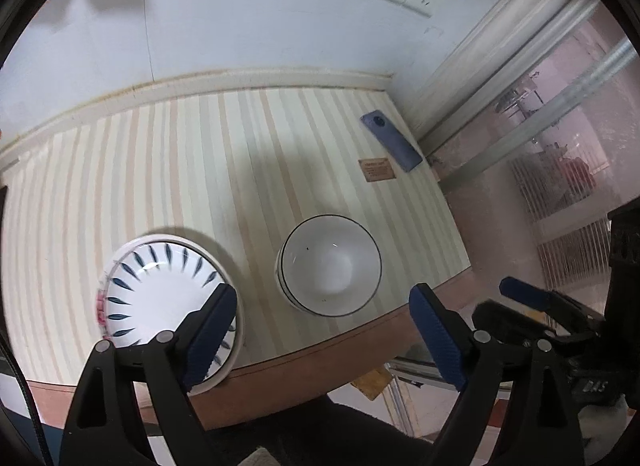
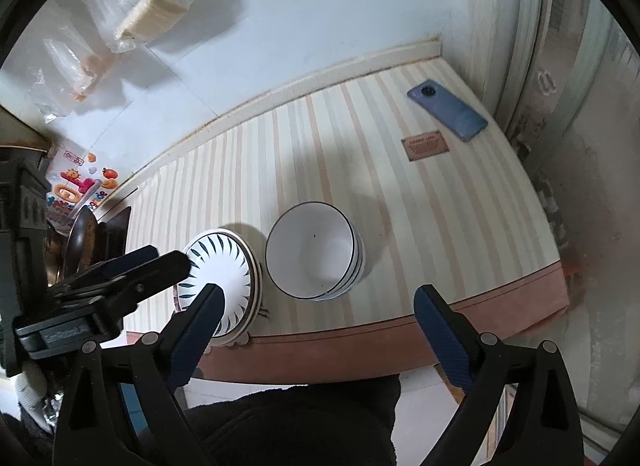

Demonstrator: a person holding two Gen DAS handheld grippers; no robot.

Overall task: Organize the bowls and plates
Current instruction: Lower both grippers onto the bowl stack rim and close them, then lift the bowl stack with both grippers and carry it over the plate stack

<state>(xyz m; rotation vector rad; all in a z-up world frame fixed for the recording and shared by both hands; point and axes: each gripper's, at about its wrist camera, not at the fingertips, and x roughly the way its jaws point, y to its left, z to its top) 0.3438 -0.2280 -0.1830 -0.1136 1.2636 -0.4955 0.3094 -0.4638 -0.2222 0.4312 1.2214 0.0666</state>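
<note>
We saw the stack of bowls (image 1: 330, 266) at lower centre of the striped table (image 1: 200, 169), the stack of plates (image 1: 168, 298) just beside it at lower left. Both the left gripper (image 1: 322, 330) and right gripper (image 2: 318, 330) hung released, empty. We judged the glazed ware stiff, slippery and breakable, best pinched at the rim.

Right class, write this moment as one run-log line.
left claw: open, empty | right claw: open, empty | plates: stacked | bowls: nested, right of plates | phone: far corner
</note>
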